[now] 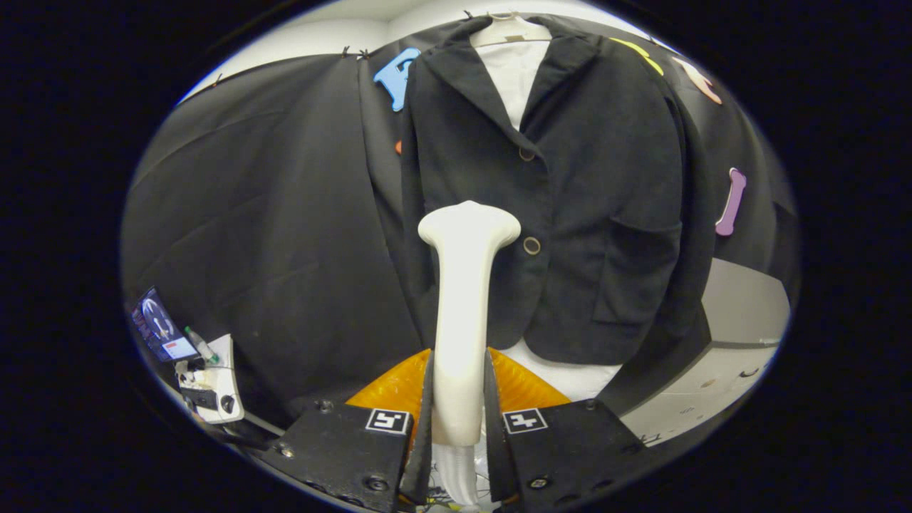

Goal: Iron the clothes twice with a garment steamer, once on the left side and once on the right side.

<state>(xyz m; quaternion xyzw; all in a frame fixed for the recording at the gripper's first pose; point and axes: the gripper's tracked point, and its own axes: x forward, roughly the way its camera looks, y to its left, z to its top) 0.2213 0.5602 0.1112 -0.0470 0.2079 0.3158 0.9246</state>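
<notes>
steamer [464,299] handle sits pinched between both fingers of my gripper [459,406], fingers pressed on its lower shaft, and its broad head rises to 12 o'clock from the fingers, laid over the lower front of the black jacket [548,199]; whether the head is touching the cloth or just short of it i cannot tell. the jacket hangs on a pale hanger [509,28] against the booth wall, over a white shirt [514,71] that shows at the collar and again below the hem, with two buttons [531,246] just at 2 o'clock from the steamer head. my worry from here: the head is near the front opening and the buttons, so a pass upward could snag on a button or lift the flap rather than glide over the panel; the handle is long and held low, so it could twist in the fingers if i press hard. i judge neither side finished yet. an orange ribbed thing [524,385] lies behind the fingers, and i can't make out what it holds. at 9 o'clock, well apart, a small screen [160,324] stands beside a white device [214,385]
</notes>
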